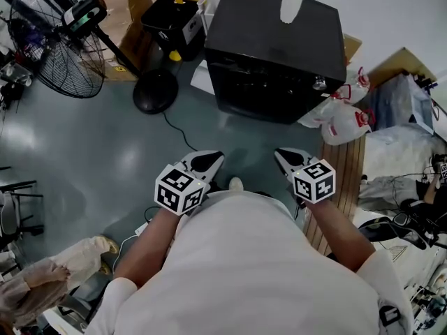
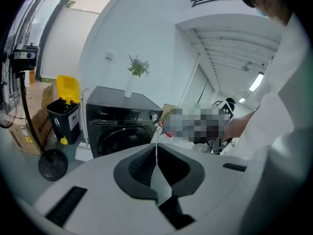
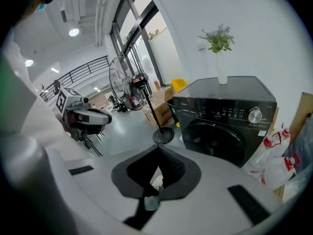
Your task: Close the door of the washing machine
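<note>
At the far left a standing fan [image 1: 63, 47] leans over the grey floor [image 1: 91, 152], its round black base [image 1: 155, 91] just left of the washing machine. Behind the base stand cardboard boxes [image 1: 133, 12] and a black bin with a yellow lid [image 1: 171, 12].

The left gripper [image 1: 213, 159] is held near the person's body, jaws pressed together with nothing between them, pointing toward the machine. A black cable [image 1: 178, 135] runs across the floor between it and the fan base.

The washing machine [image 1: 276, 47] stands upright at the far centre against the white wall, its front facing the person. The control strip runs left to right, and the round door [image 3: 217, 138] lies flush in the front. A white vase [image 1: 291, 5] with greenery sits on its top.

The right gripper [image 1: 283, 157] is likewise closed and empty, aimed at the machine.

Right of the machine lie white plastic bags [image 1: 346, 117] on a slatted wooden board [image 1: 346, 173].
</note>
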A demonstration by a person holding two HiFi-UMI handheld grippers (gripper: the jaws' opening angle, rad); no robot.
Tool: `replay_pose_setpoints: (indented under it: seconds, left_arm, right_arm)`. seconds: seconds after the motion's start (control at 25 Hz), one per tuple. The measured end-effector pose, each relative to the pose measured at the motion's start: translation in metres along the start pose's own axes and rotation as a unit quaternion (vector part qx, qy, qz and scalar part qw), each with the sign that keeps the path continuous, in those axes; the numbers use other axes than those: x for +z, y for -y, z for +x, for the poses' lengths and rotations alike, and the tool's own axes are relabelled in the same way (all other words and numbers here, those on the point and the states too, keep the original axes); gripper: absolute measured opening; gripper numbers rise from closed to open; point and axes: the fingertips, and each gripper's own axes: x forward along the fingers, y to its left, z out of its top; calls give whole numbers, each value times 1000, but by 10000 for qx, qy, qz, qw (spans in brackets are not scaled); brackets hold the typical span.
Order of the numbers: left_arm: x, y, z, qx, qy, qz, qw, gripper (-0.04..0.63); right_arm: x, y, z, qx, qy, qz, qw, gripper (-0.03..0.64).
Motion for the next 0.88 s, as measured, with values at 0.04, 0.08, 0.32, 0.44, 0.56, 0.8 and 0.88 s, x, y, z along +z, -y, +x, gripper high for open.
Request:
replay_pose_setpoints:
  seconds: [0.04, 0.08, 0.32, 0.44, 0.56, 0.8, 0.88]
  left_arm:
    - [0, 0, 0, 4, 0, -5, 10000, 21]
    - [-1, -1, -1, 7, 0, -11, 10000, 21]
    - [-1, -2, -1, 21, -14, -27, 10000, 20]
    - [-1, -4, -1, 34, -14, -27, 10000, 21]
    - [-2, -4, -1, 55, -41, -36, 10000, 20]
    - [1, -11, 3, 109, -41, -22, 9999, 21]
    - [2, -12, 7, 128, -39, -13, 9999, 21]
  right_arm:
    - [-1, 0, 0, -4, -1, 2, 10000, 8]
    - [-2, 0, 0, -7, -3, 3, 10000, 8]
    - [-4, -2, 4, 36, -27, -13, 10000, 8]
    - [-3, -1, 7, 62, -34, -20, 10000, 8]
    - [-3, -1, 9, 86, -37, -22, 10000, 8]
    - [2, 2, 16, 152, -8, -53, 9999, 8]
    - [3, 5, 19, 172, 2, -65, 9998, 8]
